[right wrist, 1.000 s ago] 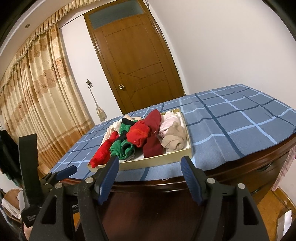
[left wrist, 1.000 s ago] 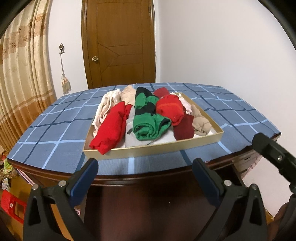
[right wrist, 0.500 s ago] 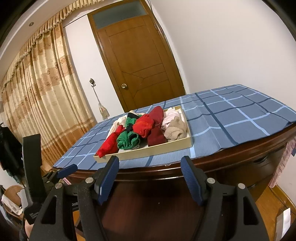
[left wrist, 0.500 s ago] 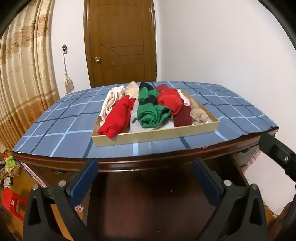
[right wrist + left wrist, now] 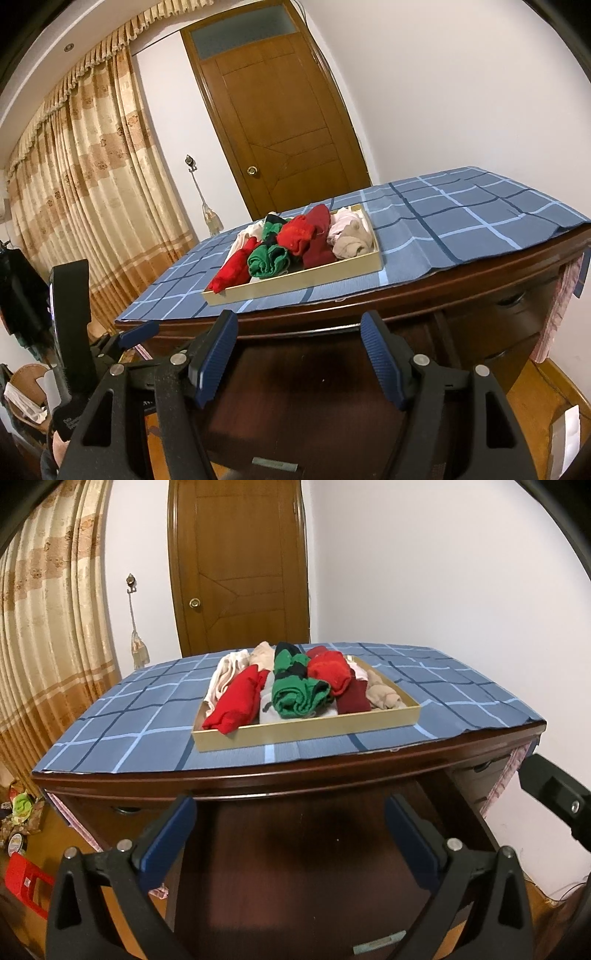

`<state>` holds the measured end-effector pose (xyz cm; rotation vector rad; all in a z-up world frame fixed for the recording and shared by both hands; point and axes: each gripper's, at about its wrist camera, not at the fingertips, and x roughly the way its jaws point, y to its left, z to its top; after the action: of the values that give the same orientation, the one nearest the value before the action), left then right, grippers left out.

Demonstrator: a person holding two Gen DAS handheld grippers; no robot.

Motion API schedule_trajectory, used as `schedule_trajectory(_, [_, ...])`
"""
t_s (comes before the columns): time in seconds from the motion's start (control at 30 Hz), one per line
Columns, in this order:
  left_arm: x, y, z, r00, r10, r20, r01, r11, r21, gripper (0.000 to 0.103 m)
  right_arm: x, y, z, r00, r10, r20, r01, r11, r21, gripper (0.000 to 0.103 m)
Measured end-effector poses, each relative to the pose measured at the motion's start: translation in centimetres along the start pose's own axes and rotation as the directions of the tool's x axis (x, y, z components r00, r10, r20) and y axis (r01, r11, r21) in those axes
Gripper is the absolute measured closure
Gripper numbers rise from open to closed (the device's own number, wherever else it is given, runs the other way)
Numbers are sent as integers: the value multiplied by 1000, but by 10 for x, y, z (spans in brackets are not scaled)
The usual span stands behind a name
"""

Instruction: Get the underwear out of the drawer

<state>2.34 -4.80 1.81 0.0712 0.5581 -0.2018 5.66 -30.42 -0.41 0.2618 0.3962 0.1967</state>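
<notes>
A shallow tan drawer tray (image 5: 306, 731) (image 5: 295, 282) rests on the blue checked cloth of a dark wooden desk. Rolled underwear fills it: a red roll (image 5: 236, 701) (image 5: 232, 273), a green and black roll (image 5: 295, 694) (image 5: 267, 260), a dark red one (image 5: 352, 699), and beige and pink pieces (image 5: 351, 240). My left gripper (image 5: 291, 823) is open and empty, low in front of the desk's front panel and well short of the tray. My right gripper (image 5: 301, 350) is also open and empty, level with the desk edge. The left gripper's black frame (image 5: 70, 314) shows at the left.
A brown door (image 5: 240, 565) and a white wall stand behind the desk, with a beige curtain (image 5: 85, 177) on the left. Desk drawers (image 5: 513, 299) with a pink cloth (image 5: 557, 306) hanging beside them are on the right. Clutter lies on the floor (image 5: 22, 812) at the left.
Both grippers have drawn back from the desk and dropped slightly. The tray looks smaller and farther away, and the desk's front panel now fills the lower view. Both stay open.
</notes>
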Motion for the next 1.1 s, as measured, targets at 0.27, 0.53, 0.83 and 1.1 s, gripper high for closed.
schedule_trajectory(0.27, [-15, 3, -5, 1000, 7, 21, -7, 1000, -12, 0, -13, 5, -4, 1000, 11, 22, -10, 1000, -11, 32])
schedule_trajectory(0.53, [-22, 5, -10, 999, 17, 28, -16, 1000, -18, 0, -17, 9, -7, 999, 16, 37, -15, 1000, -19, 32])
schedule_trajectory(0.83, [-28, 6, -10, 999, 22, 45, -21, 1000, -22, 0, -19, 11, -7, 999, 22, 47, -21, 999, -33, 32])
schedule_trajectory(1.1, [-29, 9, -11, 999, 25, 46, -24, 999, -30, 0, -21, 14, -7, 998, 29, 49, -27, 999, -37, 32])
